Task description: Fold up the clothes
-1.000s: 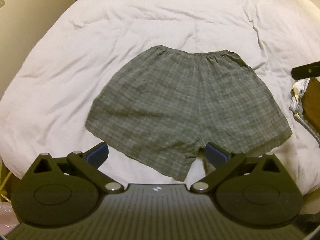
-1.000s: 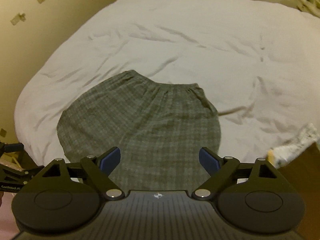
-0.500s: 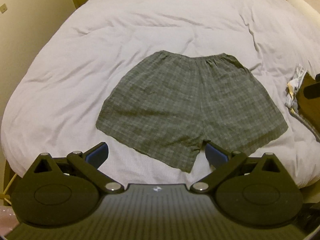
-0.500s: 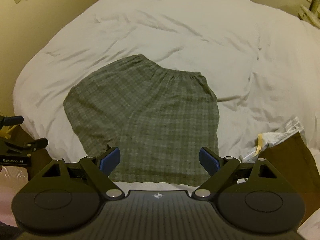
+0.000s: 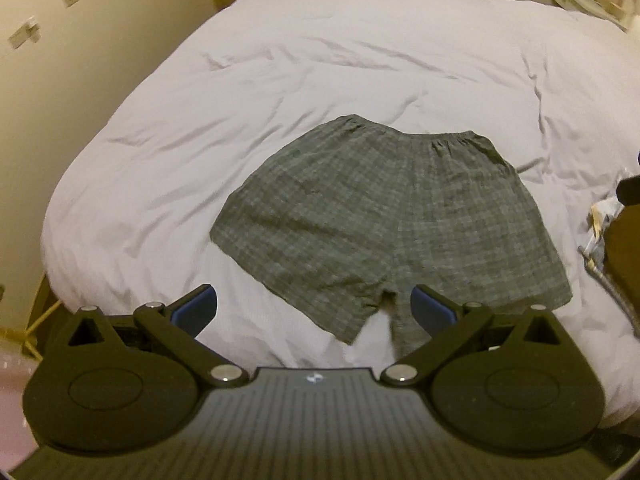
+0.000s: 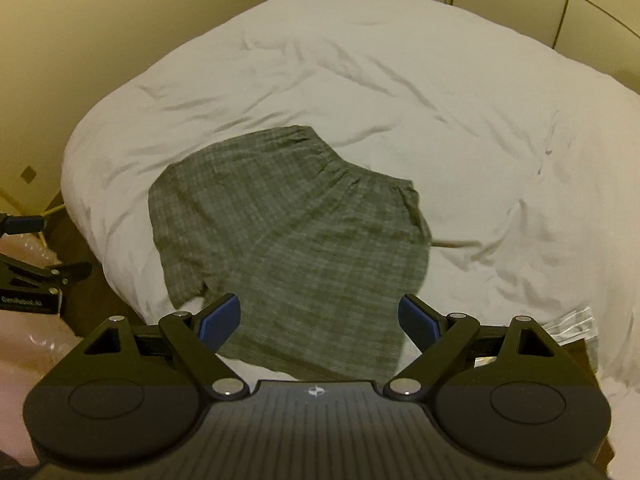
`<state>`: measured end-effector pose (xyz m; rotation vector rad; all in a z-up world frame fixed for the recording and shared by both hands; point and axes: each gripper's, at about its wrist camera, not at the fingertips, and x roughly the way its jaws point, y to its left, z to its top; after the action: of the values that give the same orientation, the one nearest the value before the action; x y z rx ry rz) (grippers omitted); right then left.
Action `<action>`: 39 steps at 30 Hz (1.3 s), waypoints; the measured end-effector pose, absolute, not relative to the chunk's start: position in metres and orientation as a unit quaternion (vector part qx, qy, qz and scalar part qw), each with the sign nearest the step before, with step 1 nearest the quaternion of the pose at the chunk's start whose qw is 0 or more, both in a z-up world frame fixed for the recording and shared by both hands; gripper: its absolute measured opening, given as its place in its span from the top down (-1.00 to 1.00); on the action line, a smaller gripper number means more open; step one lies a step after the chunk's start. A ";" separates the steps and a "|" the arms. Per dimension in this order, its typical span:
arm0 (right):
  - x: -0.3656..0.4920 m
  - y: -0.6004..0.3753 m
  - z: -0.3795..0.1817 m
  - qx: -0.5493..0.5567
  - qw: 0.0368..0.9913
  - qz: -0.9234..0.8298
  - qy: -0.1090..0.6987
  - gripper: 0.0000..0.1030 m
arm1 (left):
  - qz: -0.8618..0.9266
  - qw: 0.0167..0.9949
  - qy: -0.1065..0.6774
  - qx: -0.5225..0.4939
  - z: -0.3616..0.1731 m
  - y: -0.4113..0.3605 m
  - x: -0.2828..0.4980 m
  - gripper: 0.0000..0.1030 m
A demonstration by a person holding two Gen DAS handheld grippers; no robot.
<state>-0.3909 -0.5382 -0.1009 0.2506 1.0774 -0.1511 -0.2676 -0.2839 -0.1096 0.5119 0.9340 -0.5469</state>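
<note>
Over the last second the left tool (image 5: pixel 314 310), fingers spread apart and holding nothing, has pulled back from the plaid shorts (image 5: pixel 384 224), which lie flat and unfolded on the white bed (image 5: pixel 160 128), hems nearest. The right tool (image 6: pixel 320 320), likewise apart and empty, has also drawn back above the right leg hem. I judge folding hasn't begun.

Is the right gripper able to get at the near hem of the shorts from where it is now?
Probably yes. The right gripper is open, nothing lies between its fingers and the shorts, which lie flat on the duvet.
</note>
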 end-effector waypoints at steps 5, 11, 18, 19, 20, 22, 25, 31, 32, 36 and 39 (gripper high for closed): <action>-0.417 -0.565 -0.113 0.115 0.839 -0.059 0.529 -0.71 | -0.225 0.831 0.455 0.230 -0.110 -0.296 -0.300 -0.97; -0.435 -0.579 -0.120 0.124 0.836 -0.064 0.531 -0.71 | -0.225 0.824 0.463 0.239 -0.113 -0.306 -0.323 -0.97; -0.441 -0.567 -0.118 0.119 0.833 -0.069 0.536 -0.71 | -0.233 0.825 0.461 0.230 -0.116 -0.298 -0.326 -0.97; -0.440 -0.563 -0.119 0.107 0.832 -0.063 0.540 -0.71 | -0.234 0.825 0.460 0.228 -0.117 -0.296 -0.327 -0.97; -0.440 -0.559 -0.120 0.095 0.831 -0.061 0.545 -0.71 | -0.237 0.825 0.461 0.226 -0.118 -0.293 -0.328 -0.97; -0.440 -0.552 -0.123 0.073 0.829 -0.062 0.552 -0.71 | -0.242 0.824 0.461 0.225 -0.121 -0.288 -0.330 -0.97; -0.443 -0.547 -0.124 0.062 0.830 -0.069 0.550 -0.71 | -0.252 0.822 0.455 0.232 -0.129 -0.280 -0.339 -0.97; -0.452 -0.559 -0.126 0.045 0.833 -0.095 0.544 -0.71 | -0.306 0.814 0.423 0.256 -0.147 -0.289 -0.362 -0.97; -0.452 -0.564 -0.127 0.043 0.832 -0.097 0.545 -0.71 | -0.316 0.811 0.418 0.261 -0.150 -0.295 -0.367 -0.97; -0.446 -0.586 -0.130 0.026 0.831 -0.094 0.547 -0.71 | -0.364 0.791 0.405 0.277 -0.168 -0.336 -0.388 -0.87; -0.437 -0.604 -0.134 -0.002 0.836 -0.083 0.543 -0.70 | -0.385 0.784 0.396 0.283 -0.183 -0.374 -0.404 -0.84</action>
<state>-0.4374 -0.6036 -0.1337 -0.0037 1.1492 -0.1767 -0.4038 -0.3742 -0.1831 0.6106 0.8552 -0.8318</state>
